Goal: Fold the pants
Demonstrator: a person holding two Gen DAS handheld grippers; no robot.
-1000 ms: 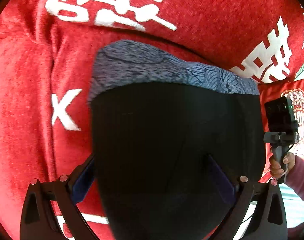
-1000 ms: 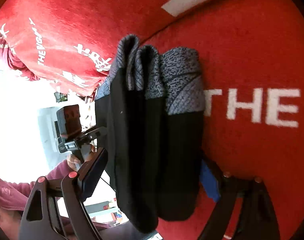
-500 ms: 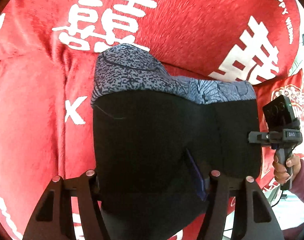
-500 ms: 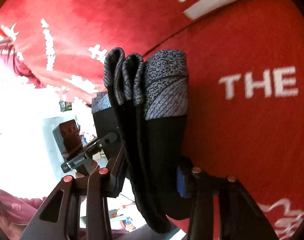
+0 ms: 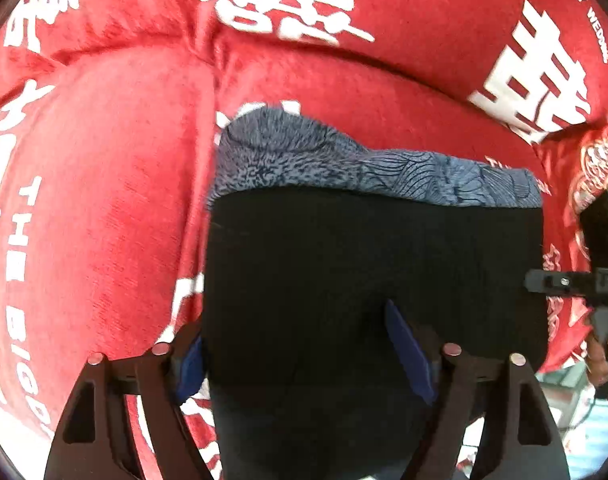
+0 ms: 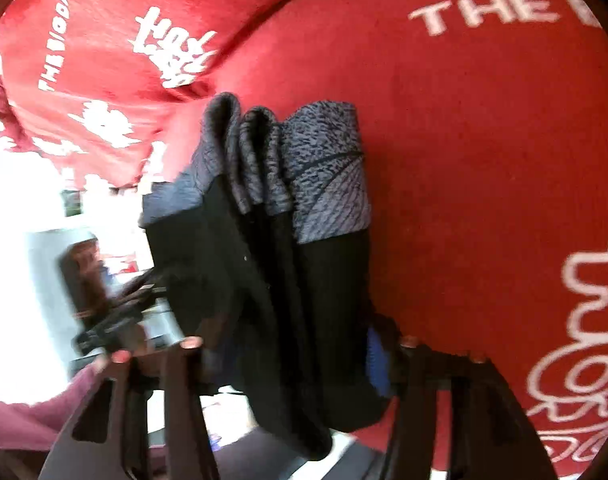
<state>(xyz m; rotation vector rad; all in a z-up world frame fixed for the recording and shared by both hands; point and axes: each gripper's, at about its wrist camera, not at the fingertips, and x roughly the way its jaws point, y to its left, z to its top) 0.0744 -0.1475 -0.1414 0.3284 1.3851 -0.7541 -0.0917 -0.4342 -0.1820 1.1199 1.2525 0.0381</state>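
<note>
- Pants (image 5: 368, 280) are held folded, black body between the jaws of both grippers, grey patterned waistband (image 5: 344, 168) ahead of the fingertips.
- Left gripper (image 5: 300, 352): jaws pinch the black cloth, blue pads on either side of it.
- Right gripper (image 6: 288, 348): jaws pinch the stacked layers edge-on; several folds are seen side by side.
- Judged step: the folded bundle is to be set down on the red cover (image 6: 484, 160) ahead of the jaws. Both grips should be kept even so the layers stay aligned, and released together only once the bundle rests flat.
- Not visible: lower hem of the pants, cut off below the jaws; whether the bundle touches the cover cannot be told.
- Right view is motion-blurred at the left; the other gripper there is indistinct.
</note>
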